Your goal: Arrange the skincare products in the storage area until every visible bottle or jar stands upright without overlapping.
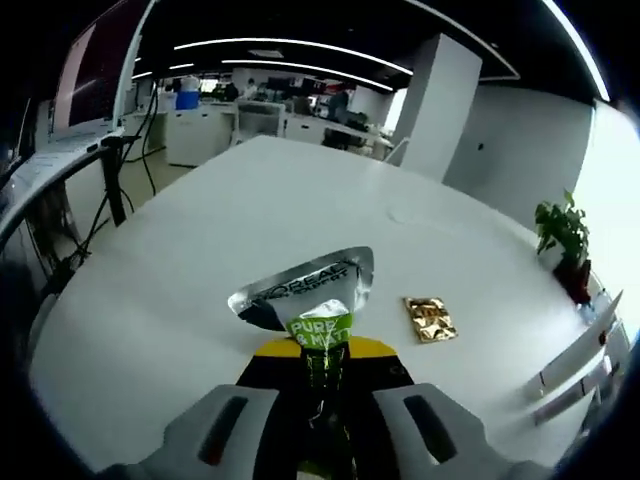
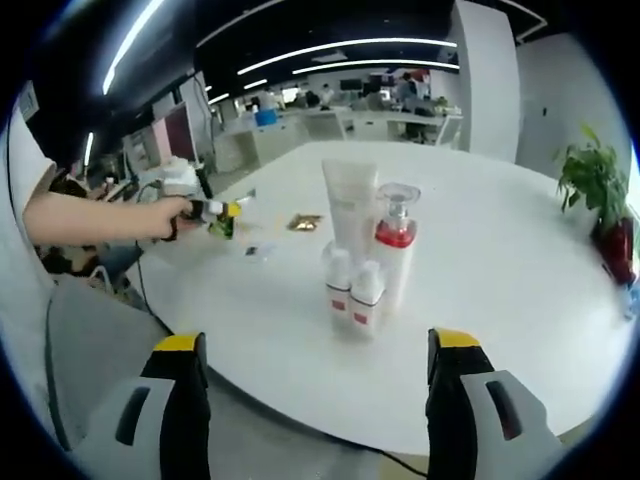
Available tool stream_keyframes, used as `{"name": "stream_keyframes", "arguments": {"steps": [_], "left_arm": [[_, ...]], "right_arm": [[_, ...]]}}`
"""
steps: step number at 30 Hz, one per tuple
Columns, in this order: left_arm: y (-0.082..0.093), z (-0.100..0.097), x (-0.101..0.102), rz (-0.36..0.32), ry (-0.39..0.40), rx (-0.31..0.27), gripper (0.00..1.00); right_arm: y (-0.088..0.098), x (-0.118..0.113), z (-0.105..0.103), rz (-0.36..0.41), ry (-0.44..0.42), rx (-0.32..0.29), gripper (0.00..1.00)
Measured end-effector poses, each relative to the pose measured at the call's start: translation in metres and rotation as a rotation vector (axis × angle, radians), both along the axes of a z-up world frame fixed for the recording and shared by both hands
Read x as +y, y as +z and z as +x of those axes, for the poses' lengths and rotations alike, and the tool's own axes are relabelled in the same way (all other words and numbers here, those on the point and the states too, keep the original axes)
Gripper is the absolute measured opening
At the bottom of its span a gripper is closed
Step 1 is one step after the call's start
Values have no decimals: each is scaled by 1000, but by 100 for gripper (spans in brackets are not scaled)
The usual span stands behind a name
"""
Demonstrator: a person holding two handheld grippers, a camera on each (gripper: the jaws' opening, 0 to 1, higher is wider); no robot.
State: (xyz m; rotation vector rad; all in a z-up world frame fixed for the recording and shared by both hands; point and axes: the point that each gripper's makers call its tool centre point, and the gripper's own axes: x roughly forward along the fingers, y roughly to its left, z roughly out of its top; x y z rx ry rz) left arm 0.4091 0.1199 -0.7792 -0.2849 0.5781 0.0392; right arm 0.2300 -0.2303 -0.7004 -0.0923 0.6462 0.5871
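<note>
In the left gripper view my left gripper (image 1: 322, 372) is shut on a green and silver tube (image 1: 305, 290), whose flat crimped end points away from me over the white table (image 1: 200, 260). In the right gripper view that left gripper (image 2: 205, 211), held in a person's hand, carries the green tube (image 2: 222, 226) at the table's left edge. Mid-table stand a tall white tube (image 2: 350, 205), a clear pump bottle with a red band (image 2: 397, 240) and two small white bottles (image 2: 339, 282) (image 2: 367, 296), all upright and close together. My right gripper (image 2: 315, 345) hangs open before them, holding nothing.
A gold sachet (image 1: 430, 320) lies flat on the table, right of the tube, and shows as the gold sachet (image 2: 305, 222) behind the bottles. A small flat item (image 2: 262, 251) lies near it. A potted plant (image 2: 600, 190) stands at the right edge. Desks and chairs fill the room behind.
</note>
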Motion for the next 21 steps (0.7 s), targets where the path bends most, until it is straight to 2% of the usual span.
{"name": "stream_keyframes", "arguments": {"steps": [2,6,13,15,21], "left_arm": [[1,2,4,0,-10,-8,7],[14,1,3,3,-36,-38,7],[35,-2,-2,-40,-57,-84,7],[50,-6,-4,-61,-70,-107,7],[76,-15,-20,-85,-94,-156,7]], "right_arm": [[0,1,0,2,4,0,90],[1,2,0,5,8,-3,90],[3,3,0,21,12,-13,89],[5,3,1,29,8,-20,89],[8,2,1,39,7,-37,87]]}}
